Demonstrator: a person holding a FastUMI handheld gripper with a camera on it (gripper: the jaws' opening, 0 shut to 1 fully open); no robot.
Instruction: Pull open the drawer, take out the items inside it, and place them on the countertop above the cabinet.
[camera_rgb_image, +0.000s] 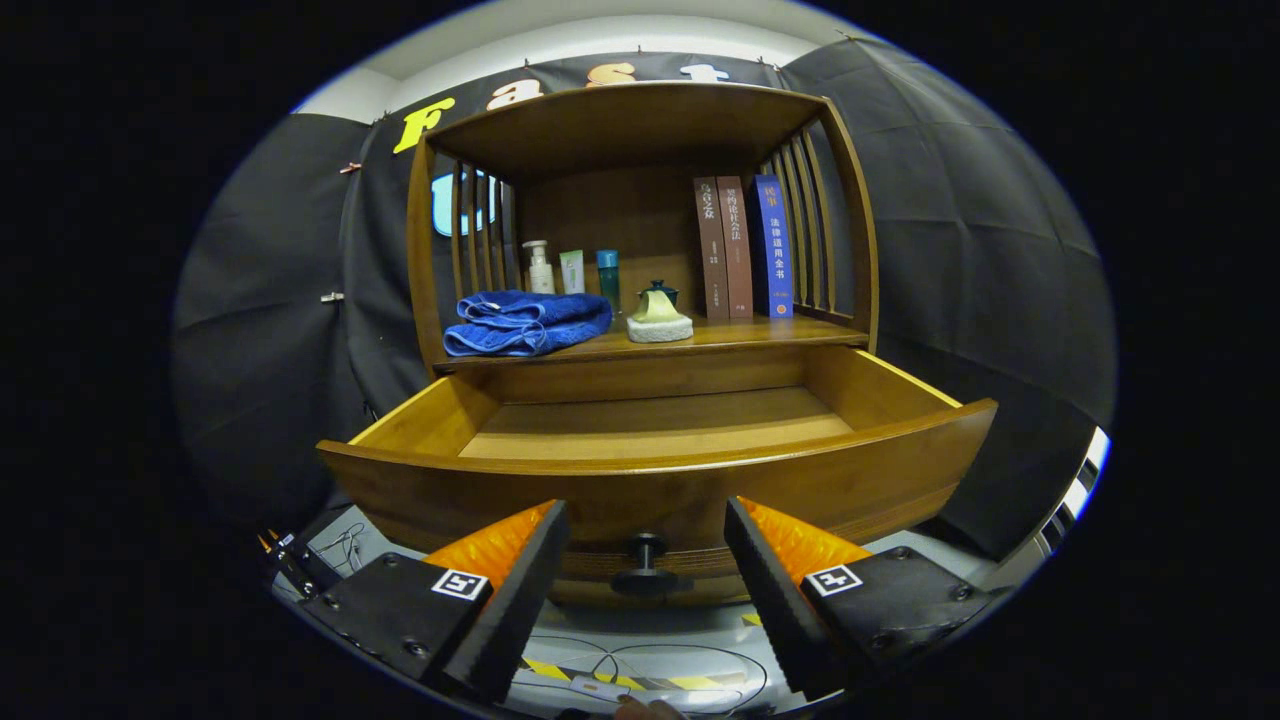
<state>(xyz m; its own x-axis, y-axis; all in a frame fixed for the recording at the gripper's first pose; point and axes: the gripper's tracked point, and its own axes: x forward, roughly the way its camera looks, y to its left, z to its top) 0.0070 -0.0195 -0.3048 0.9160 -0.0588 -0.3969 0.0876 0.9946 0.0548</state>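
The wooden drawer (655, 470) is pulled out toward me, and the part of its floor I see is bare. Its dark round knob (645, 562) sits on the drawer front, between my two fingers and a little beyond them. My gripper (645, 520) is open, with the fingertips level with the lower edge of the drawer front and touching nothing. On the countertop (740, 335) above the drawer lie a folded blue towel (525, 322) and a small pale item on a white base (659, 318).
At the back of the countertop stand three small bottles (572, 270) and a dark pot (660, 291). Three upright books (745, 247) lean at the right by the slatted side. Cables and striped tape (620, 675) lie on the floor below the drawer.
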